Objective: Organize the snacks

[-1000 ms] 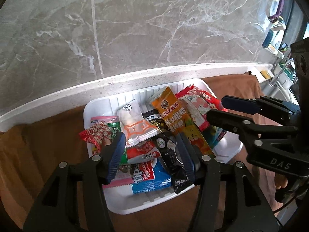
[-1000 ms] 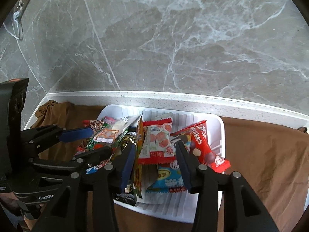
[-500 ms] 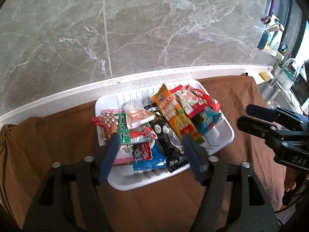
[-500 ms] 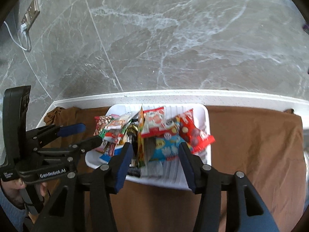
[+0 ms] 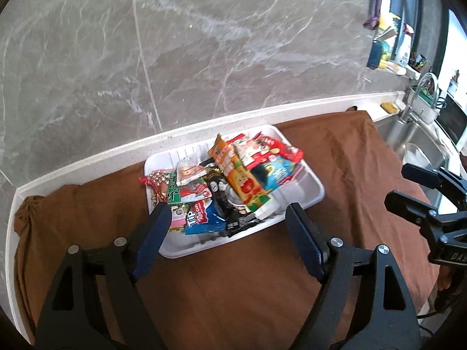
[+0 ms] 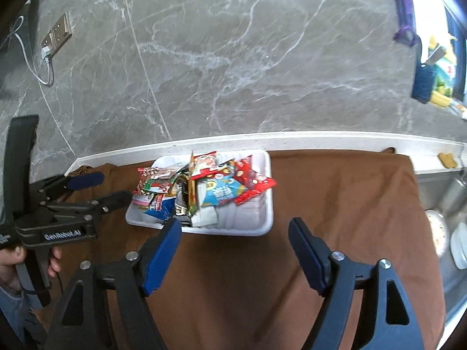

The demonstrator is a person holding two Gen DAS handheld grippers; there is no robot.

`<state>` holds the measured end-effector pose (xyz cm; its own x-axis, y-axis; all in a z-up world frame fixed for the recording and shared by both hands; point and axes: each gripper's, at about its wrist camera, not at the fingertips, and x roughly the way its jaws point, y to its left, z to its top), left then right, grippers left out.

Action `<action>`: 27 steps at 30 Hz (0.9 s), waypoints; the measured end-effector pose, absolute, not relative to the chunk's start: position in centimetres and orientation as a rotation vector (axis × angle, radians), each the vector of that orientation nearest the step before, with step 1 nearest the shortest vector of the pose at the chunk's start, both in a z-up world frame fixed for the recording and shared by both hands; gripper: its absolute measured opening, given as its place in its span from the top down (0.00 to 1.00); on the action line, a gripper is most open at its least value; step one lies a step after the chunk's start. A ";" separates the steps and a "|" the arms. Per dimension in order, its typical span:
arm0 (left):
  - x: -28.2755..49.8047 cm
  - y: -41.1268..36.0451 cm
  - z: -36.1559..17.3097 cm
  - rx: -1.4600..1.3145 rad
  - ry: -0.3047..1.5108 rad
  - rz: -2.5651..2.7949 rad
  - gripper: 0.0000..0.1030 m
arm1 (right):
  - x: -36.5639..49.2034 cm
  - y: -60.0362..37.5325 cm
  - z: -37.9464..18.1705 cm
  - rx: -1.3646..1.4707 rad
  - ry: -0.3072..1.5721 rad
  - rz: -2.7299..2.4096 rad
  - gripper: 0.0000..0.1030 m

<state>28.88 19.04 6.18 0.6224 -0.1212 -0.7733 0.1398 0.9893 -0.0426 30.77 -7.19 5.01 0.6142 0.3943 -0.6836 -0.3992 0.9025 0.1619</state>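
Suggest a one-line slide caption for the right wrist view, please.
Right gripper, jaws opening and empty, above the brown cloth before a white tray of snack packets.

The tray [image 5: 309, 185] looks like smooth white plastic, ribbed inside. The snack packets [image 5: 233, 175] in it are glossy, crinkled foil and plastic film. Under it lies a matt brown cloth [image 6: 335, 204], softly creased. The far wall [image 6: 233, 58] is polished grey marble with white veins. The grippers' pads [image 6: 160, 250] are matt blue on matt black arms. At right, the sink [image 5: 408, 140] is shiny metal.
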 end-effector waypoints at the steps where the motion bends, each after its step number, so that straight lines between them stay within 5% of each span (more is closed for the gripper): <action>1: 28.5 18.8 6.6 0.025 0.881 -0.151 0.22 | 30.4 -7.5 5.1 -0.005 0.783 0.452 0.23; 27: 25.3 17.7 10.8 0.076 0.788 -0.169 0.21 | 26.6 -9.3 6.0 0.009 0.758 0.391 0.23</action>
<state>25.34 17.75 10.77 0.6929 -0.1228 -0.7105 0.1795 0.9838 0.0050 26.60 -9.31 5.98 0.6580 0.3485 -0.6676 -0.3424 0.9280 0.1470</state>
